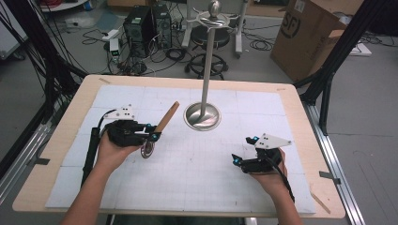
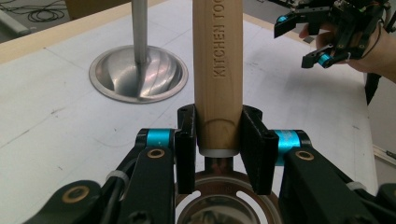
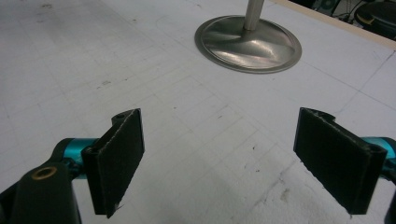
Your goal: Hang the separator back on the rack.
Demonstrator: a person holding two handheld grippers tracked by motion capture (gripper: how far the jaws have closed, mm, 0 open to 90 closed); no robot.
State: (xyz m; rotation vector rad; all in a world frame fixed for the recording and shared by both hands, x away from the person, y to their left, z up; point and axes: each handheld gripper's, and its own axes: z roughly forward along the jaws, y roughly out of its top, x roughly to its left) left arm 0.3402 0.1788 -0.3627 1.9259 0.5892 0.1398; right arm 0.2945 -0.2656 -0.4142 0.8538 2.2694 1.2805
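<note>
Landmark: we are taking the steel stand base [image 1: 202, 116] as our reference; its pole [image 1: 208, 61] is rising to a hooked crown [image 1: 214, 18] at the top, and the base is sitting on the white mat of the desk [image 1: 56, 140].

Left gripper: we are holding the left gripper [image 1: 151, 132] to the left of the base and a little nearer us; its jaws are closed tight on the wooden handle [image 2: 217, 70], just above the point where the wood meets the metal neck.

Utensil: we are seeing a kitchen utensil [image 1: 162, 125] stamped "KITCHEN TOO…" on the wood, its handle angling up toward the base and its round metal head [image 1: 148, 150] hanging low beside the jaws, away from the base; we cannot tell whether the head is touching the mat.

Right gripper: we are keeping the right gripper [image 1: 240, 158] to the right of the base and nearer us, low over the mat; its jaws are standing wide apart and holding nothing.

Step in hand: we are judging this as the carry phase, with the utensil secured and not yet at the stand.

Next move: we are expecting to have to lift the utensil up to the crown and catch it on a hook; whether the handle end has a hanging hole, we cannot tell.
</note>
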